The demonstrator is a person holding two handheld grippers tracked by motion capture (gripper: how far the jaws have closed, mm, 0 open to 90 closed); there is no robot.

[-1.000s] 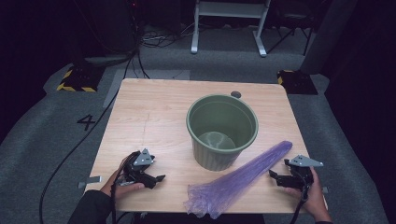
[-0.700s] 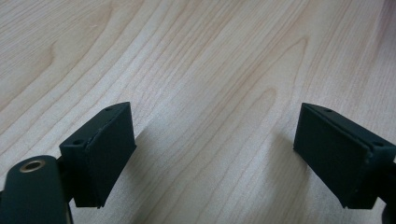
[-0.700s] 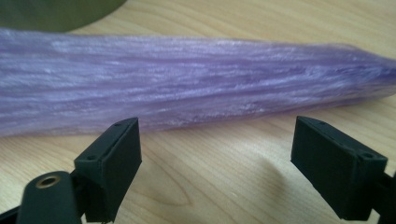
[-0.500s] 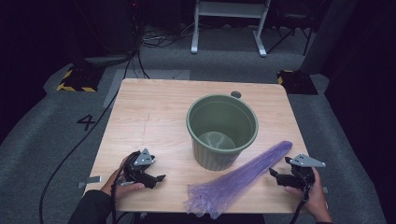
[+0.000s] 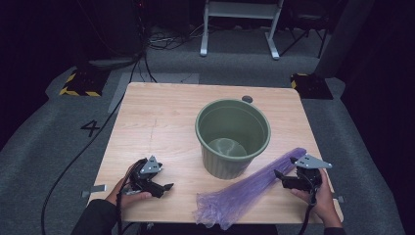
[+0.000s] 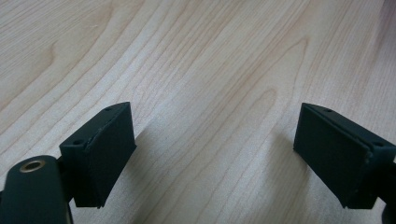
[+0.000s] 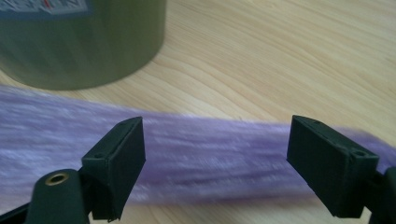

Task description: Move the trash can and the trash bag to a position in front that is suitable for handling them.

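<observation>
We hold the right gripper (image 5: 286, 177) near the table's right front corner, its jaws spread wide and pinching nothing; in the right gripper view (image 7: 215, 163) the purple plastic bag (image 7: 196, 154) runs crosswise just beyond the two black jaws, blurred, and we cannot tell whether the jaws touch it. From above, that purple plastic bag (image 5: 244, 191) lies flat on the wooden table (image 5: 161, 117) as a long twisted strip, its narrow end just beside the right gripper and its wider, crumpled end near the front edge, between our two hands. Our left gripper (image 5: 164, 187) sits near the front left of the table, well apart from the bag, and its jaws are spread too; the left gripper view (image 6: 215, 158) shows bare wood grain between them. Behind the bag stands the green bucket (image 5: 233, 137), upright and open, close to the strip's middle, and its lower wall fills the upper left corner of the right gripper view. A small dark round spot (image 5: 247, 99) sits on the table beyond the bucket's far rim.
</observation>
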